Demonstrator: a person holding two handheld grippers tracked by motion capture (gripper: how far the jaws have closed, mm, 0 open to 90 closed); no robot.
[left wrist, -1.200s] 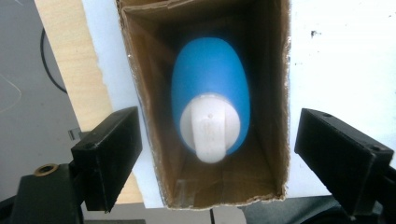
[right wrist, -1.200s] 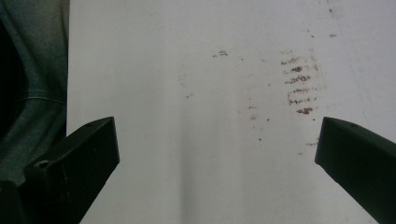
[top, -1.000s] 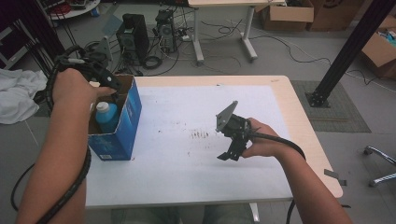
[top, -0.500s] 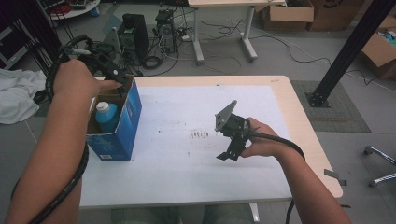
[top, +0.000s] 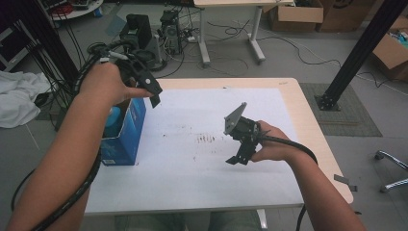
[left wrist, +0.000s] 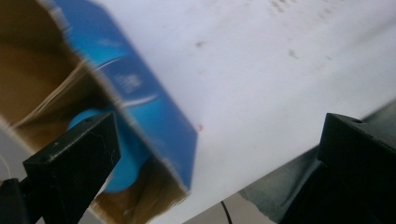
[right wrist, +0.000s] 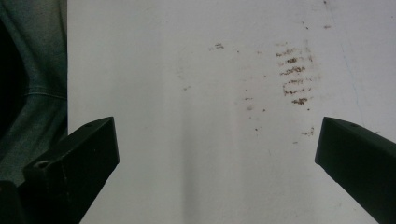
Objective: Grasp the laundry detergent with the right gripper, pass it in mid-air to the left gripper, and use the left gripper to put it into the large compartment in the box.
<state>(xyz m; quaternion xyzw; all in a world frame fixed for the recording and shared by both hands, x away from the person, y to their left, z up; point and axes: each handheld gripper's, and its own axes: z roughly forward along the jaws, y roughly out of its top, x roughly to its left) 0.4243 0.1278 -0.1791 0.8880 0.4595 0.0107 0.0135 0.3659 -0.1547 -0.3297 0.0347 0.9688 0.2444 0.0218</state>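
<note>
High view: both tongs, left (top: 153, 94) just spread and right (top: 239, 156), empty; light-blue plastic bottle (top: 112, 121) in blue cardboard box (top: 131, 137) looks light, slippery — grip its neck.

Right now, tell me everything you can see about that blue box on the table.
The blue box looks like printed cardboard, with a brown inside and its top open. It stands upright at the left edge of the white table. A light blue rounded container sits inside it. The left gripper hangs open above it, touching nothing.
</note>
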